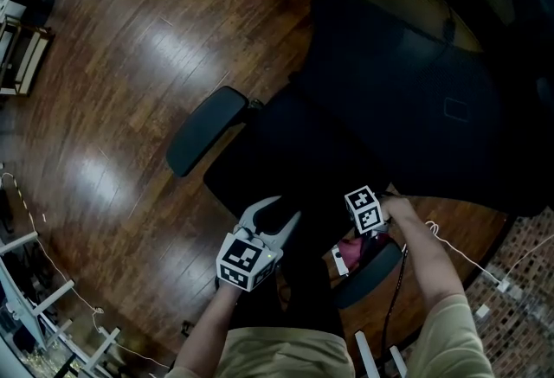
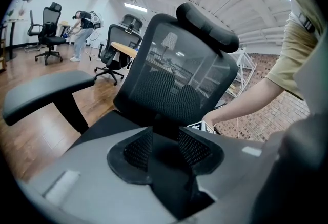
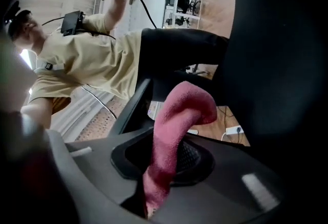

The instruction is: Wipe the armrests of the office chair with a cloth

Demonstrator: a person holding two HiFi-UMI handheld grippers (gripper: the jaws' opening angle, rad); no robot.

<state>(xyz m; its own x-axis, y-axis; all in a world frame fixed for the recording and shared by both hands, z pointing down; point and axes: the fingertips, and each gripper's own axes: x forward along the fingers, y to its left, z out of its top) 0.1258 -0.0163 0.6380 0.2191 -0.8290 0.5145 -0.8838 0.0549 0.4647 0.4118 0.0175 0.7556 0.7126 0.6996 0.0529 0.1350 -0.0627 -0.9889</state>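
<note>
Our right gripper [image 3: 163, 166] has its jaws pinching the pink cloth [image 3: 177, 125], right at one armrest [image 1: 374, 271] of the office chair [image 1: 415, 91]. Our left gripper [image 2: 166, 150] hovers over the seat [image 1: 286, 151] with its jaws spread and empty. The other armrest [image 1: 206, 127] is well apart.

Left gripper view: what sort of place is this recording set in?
Probably an open office or lab workspace: further wheeled office chairs and a wooden desk stand on a plank floor, behind the mesh-backed chair up close.
</note>
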